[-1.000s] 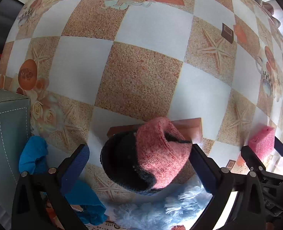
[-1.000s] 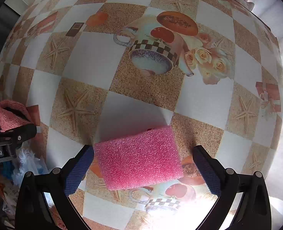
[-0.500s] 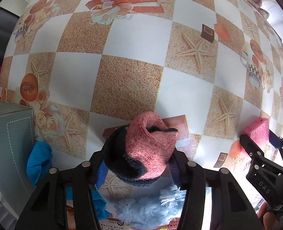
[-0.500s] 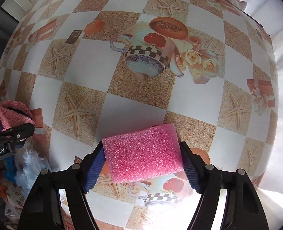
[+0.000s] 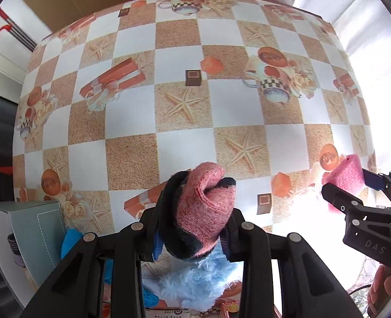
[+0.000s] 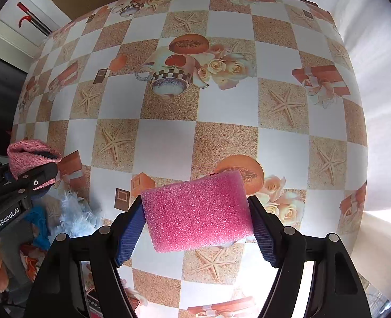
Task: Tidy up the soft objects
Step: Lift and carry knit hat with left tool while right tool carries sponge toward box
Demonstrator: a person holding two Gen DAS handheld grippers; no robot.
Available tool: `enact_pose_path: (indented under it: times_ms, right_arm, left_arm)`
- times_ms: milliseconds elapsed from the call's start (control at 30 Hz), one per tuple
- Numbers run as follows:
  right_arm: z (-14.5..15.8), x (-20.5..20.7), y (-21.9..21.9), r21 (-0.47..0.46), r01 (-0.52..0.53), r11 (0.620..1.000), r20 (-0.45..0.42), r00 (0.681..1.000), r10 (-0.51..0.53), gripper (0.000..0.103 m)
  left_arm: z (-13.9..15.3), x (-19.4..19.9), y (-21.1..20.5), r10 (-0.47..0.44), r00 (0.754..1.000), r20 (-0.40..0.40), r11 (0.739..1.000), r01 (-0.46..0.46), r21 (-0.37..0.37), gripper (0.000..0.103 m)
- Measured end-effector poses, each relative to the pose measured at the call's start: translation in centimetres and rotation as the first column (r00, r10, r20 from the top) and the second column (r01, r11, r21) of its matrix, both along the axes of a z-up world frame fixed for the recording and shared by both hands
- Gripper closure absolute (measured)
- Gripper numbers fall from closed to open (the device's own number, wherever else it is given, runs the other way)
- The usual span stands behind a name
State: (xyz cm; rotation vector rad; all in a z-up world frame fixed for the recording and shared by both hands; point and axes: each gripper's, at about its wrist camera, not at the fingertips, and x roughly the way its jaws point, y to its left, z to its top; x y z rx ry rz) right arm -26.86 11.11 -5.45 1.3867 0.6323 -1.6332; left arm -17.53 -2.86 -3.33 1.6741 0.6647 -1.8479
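My left tool (image 5: 192,228) is clamped mid-body on the squashy knit hat (image 5: 200,209), right tool (image 6: 196,228) pinching the light foam block (image 6: 196,212) edgewise, both above the worktop (image 6: 169,137).

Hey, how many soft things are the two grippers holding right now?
2. The left gripper is clamped on a pink and black knit sock, and the right gripper squeezes a pink sponge. Other soft items lie below on the table; some may be hidden.
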Motion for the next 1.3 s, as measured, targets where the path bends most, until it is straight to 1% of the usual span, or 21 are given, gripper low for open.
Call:
enact_pose_path:
  times_ms: [100,167,200,267,367,500,600,700,833,1000,1167,1300]
  right_arm:
    - [0.9,0.1,3.2,-0.014,0.055,0.998,0.02,0.998,-0.054,0.027]
    - [1.1,-0.7,5.1,-0.024,0.089,0.996,0.032,0.996,-0.089,0.027]
    - [1.3,-0.7,6.1,-0.027,0.105,0.994,0.037,0.994,-0.104,0.027]
    - [1.2,-0.6,7.7,-0.029,0.136,0.99,0.04,0.99,-0.135,0.027]
    - [0.9,0.3,9.7,-0.02,0.177,0.984,0.037,0.984,-0.176,0.027]
    - [0.7,1.6,11.9,0.0,0.221,0.975,0.035,0.975,-0.221,0.027]
    - [0.7,3.1,13.6,0.017,0.233,0.972,0.015,0.972,-0.233,0.027]
    - [0.5,4.7,15.5,0.03,0.246,0.969,0.022,0.969,-0.247,0.027]
    - [0.2,7.9,17.5,0.052,0.23,0.972,0.022,0.973,-0.232,0.027]
    - [-0.4,12.6,18.9,0.071,0.184,0.98,0.068,0.98,-0.189,0.027]
    - [-0.9,17.9,18.8,0.092,0.089,0.992,0.117,0.988,-0.099,0.027]
    - [-0.9,21.5,17.9,0.089,0.0,0.996,0.15,0.989,-0.013,0.027]
  left_arm:
    - [2.0,-0.7,2.7,-0.088,0.995,-0.042,0.996,0.088,-0.012,0.066]
    - [2.9,-0.5,4.6,-0.137,0.988,-0.067,0.991,0.136,-0.014,0.066]
    - [2.8,0.5,5.9,-0.162,0.984,-0.08,0.987,0.161,-0.018,0.066]
    - [3.9,1.2,7.9,-0.212,0.972,-0.102,0.977,0.21,-0.03,0.066]
    - [5.4,1.6,10.0,-0.267,0.954,-0.134,0.964,0.265,-0.032,0.066]
    - [6.7,2.6,12.0,-0.297,0.939,-0.174,0.955,0.296,-0.031,0.066]
    - [7.5,4.0,12.5,-0.293,0.937,-0.189,0.956,0.293,-0.031,0.066]
    - [8.2,5.9,12.6,-0.292,0.939,-0.184,0.956,0.288,-0.046,0.066]
    - [8.8,9.3,12.7,-0.283,0.943,-0.176,0.959,0.276,-0.062,0.066]
    - [9.0,14.0,13.0,-0.272,0.949,-0.157,0.962,0.265,-0.065,0.066]
    - [8.8,18.2,13.1,-0.246,0.958,-0.145,0.969,0.242,-0.042,0.066]
    - [8.9,21.1,13.2,-0.242,0.96,-0.143,0.97,0.238,-0.047,0.066]
